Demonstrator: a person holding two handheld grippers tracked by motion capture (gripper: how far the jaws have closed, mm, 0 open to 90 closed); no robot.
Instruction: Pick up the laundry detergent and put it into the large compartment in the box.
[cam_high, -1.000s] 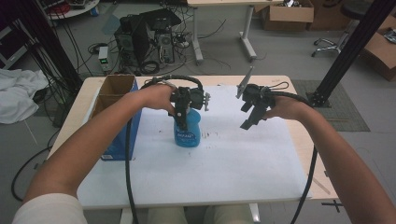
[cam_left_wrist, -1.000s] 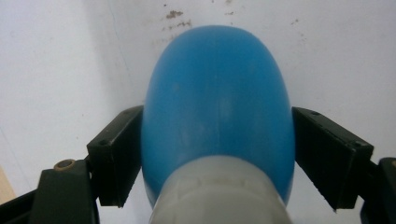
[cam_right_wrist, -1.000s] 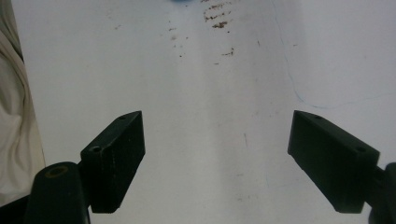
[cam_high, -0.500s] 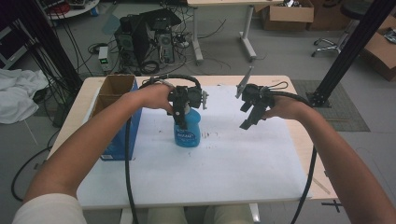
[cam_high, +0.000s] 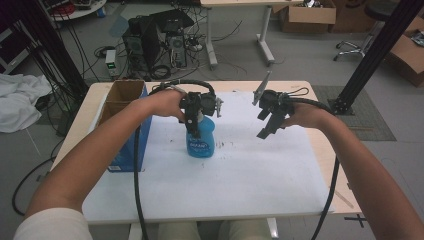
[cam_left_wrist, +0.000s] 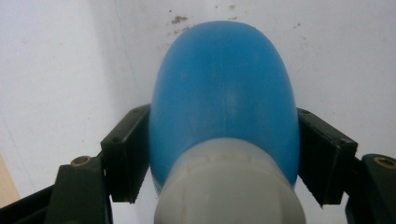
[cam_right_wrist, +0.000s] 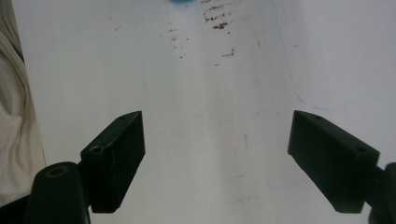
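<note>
Both jaws against blue bottle (cam_left_wrist: 224, 93)

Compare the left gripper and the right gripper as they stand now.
The left gripper has just been closing, and its pads now sit against the blue bottle; the right gripper stands wide open with nothing between its jaws. The left points down over the bottle, the right hangs above the white mat. Both are hand-held.

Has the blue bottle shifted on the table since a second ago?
No. The blue bottle stands beside the same brown marks on the white table.
</note>
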